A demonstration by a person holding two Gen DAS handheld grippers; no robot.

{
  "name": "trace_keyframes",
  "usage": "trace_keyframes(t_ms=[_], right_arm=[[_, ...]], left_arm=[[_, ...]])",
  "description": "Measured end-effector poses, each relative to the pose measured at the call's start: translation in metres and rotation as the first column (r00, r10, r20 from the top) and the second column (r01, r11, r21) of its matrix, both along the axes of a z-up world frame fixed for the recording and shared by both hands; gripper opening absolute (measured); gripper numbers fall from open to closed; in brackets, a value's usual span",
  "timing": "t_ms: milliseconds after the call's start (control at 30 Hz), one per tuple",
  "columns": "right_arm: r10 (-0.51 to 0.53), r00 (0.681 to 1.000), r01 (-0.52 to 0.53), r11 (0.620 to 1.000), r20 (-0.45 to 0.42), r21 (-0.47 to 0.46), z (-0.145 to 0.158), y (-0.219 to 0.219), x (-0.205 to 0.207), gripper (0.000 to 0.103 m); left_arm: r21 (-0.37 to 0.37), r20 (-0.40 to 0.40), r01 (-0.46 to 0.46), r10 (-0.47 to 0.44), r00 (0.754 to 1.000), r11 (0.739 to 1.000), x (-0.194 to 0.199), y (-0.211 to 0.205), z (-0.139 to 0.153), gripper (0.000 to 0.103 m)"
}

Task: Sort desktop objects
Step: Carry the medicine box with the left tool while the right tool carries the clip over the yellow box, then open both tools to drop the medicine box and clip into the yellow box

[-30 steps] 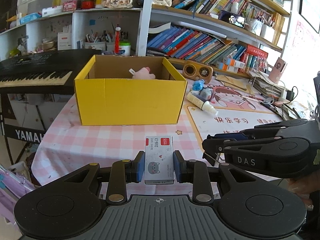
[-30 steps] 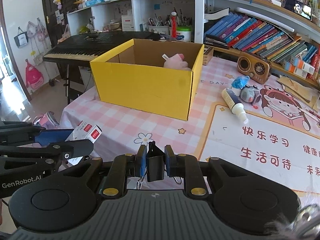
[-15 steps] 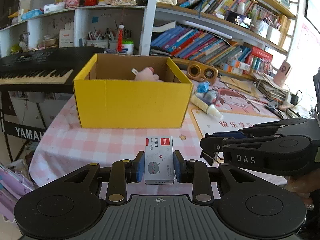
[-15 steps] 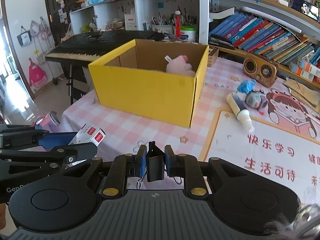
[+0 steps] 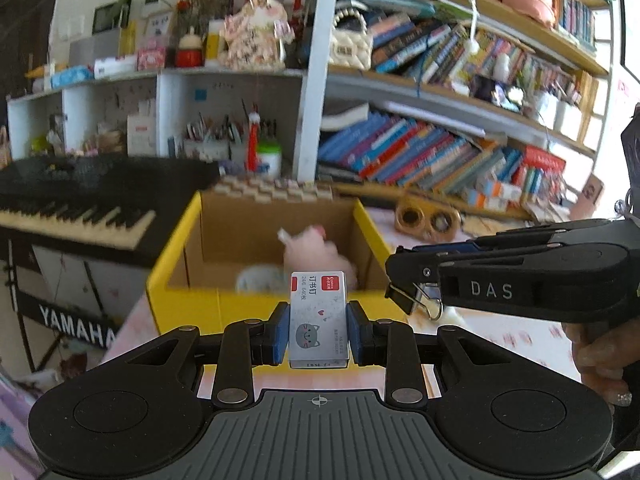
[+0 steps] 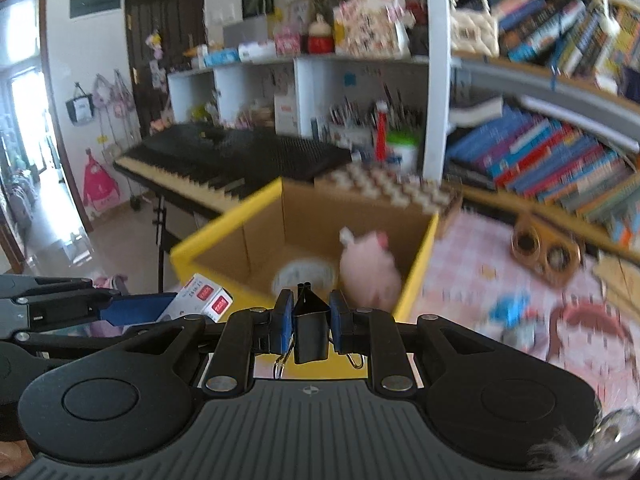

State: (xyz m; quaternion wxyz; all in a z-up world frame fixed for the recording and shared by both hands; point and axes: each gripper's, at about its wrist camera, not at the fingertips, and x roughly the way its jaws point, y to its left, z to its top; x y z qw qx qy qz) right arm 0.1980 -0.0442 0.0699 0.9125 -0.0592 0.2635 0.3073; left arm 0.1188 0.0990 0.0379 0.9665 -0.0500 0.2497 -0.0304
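The staple box [image 5: 318, 320], a small grey carton with a cat face and red labels, sat clamped between the blue pads [image 5: 281, 332] of the left hand-held gripper [image 5: 318, 334], its labelled end pointing forward toward the yellow cardboard box [image 5: 188, 300]. In the right wrist view the same staple box [image 6: 200, 298] showed at the lower left, sticking out past the left tool's blue fingertip. The right hand-held gripper [image 6: 311, 328] was closed on a black binder clip [image 6: 311, 330], whose wire handles hung down below the pads. From the left wrist view, that binder clip [image 5: 412, 300] appeared at the tip of the right tool, just beside the box's near right corner. Both tools were held in the air in front of the open box. Inside it lay a pink plush toy [image 6: 370, 274] against the right wall and a blurred round pale object [image 6: 304, 276] next to it. The box stood on a pink checked tabletop [image 6: 476, 264], with a wooden radio [image 6: 544, 250] further right.
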Motion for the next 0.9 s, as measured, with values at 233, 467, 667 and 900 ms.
trace_keyframes(t_ms=[233, 467, 667, 900], right_arm=[[0.039, 0.997, -0.038, 0.999, 0.068, -0.01, 0.013, 0.013, 0.054, 0.017], [0.081, 0.997, -0.08, 0.993, 0.008, -0.085, -0.018, 0.036, 0.098, 0.017], [0.13, 0.99, -0.139, 0.97, -0.058, -0.198, -0.057, 0.05, 0.115, 0.018], [0.19, 0.975, -0.215, 0.934, -0.112, -0.286, -0.081, 0.059, 0.123, 0.018]], left_arm=[[0.026, 0.046, -0.068, 0.067, 0.997, 0.997, 0.048, 0.01, 0.01, 0.028], [0.149, -0.017, -0.109, 0.113, 0.994, 0.983, 0.097, 0.014, -0.016, 0.028], [0.161, -0.14, -0.085, 0.108, 0.984, 0.983, 0.122, 0.015, -0.04, 0.028], [0.13, -0.248, -0.075, 0.106, 0.963, 0.989, 0.135, 0.022, -0.059, 0.028]])
